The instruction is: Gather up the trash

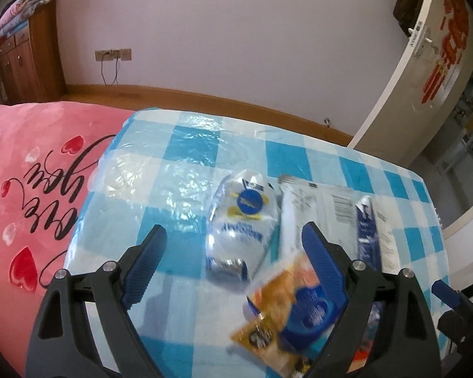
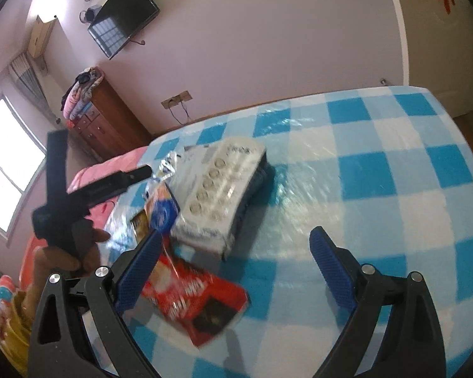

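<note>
Our two grippers, left gripper (image 1: pixel 235 245) and right gripper (image 2: pixel 236 245), black angular frames, ribbed blue finger pads (image 1: pixel 145 264), round silver screws (image 2: pixel 367 268).

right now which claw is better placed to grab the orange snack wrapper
Left. The left claw is open with the orange snack wrapper right by its inner fingertip. The right claw, also open, points past the red packet at bare checkered cloth.

Blue-and-white checked table (image 2: pixel 378 170) under clear plastic, beside pink blanket (image 1: pixel 31 189). White box (image 2: pixel 217 189) lying flat near the middle; left of the box, blue-and-white pouch (image 1: pixel 239 220); nearer the camera than the box, orange wrapper (image 1: pixel 280 308) and red packet (image 2: pixel 195 305).
</note>
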